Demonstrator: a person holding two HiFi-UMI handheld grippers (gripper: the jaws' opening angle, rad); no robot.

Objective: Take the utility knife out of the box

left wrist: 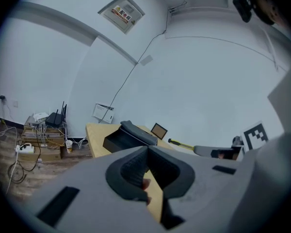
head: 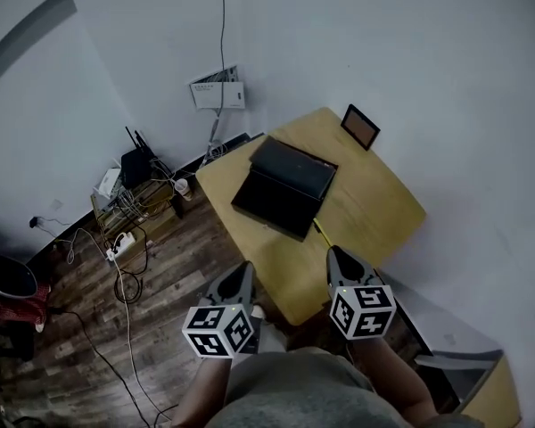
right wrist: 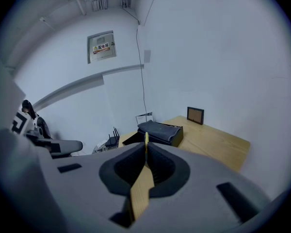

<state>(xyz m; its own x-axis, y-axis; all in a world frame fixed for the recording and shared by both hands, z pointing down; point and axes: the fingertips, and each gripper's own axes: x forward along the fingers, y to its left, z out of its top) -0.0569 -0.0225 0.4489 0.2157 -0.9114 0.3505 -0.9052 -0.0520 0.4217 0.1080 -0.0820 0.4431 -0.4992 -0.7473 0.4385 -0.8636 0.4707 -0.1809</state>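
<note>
The right gripper (head: 336, 253) has its jaws pressed together with nothing between them, and it hovers over the near end of the wooden table (head: 374, 205). Just ahead of its tips, at about 11 o'clock in the head view, lies the utility knife (head: 322, 233). It is a slim yellow-handled tool resting on the bare tabletop outside the box, and whether it touches the jaw tips cannot be made out. The left gripper (head: 242, 268) sits well apart at the right one's 9 o'clock, beside the table's near-left edge, and its jaws are likewise closed on nothing. Farther along the 11 o'clock line from the knife stands the black box (head: 272, 205), open, with its lid (head: 296, 168) raised behind the tray. Beyond it, at 1 o'clock near the wall, a small picture frame (head: 360, 126) stands upright on the table's far corner. Off at 9 to 10 o'clock on the wood floor, a router (head: 135, 163) and a tangle of cables (head: 125, 239) crowd a low stand.
</note>
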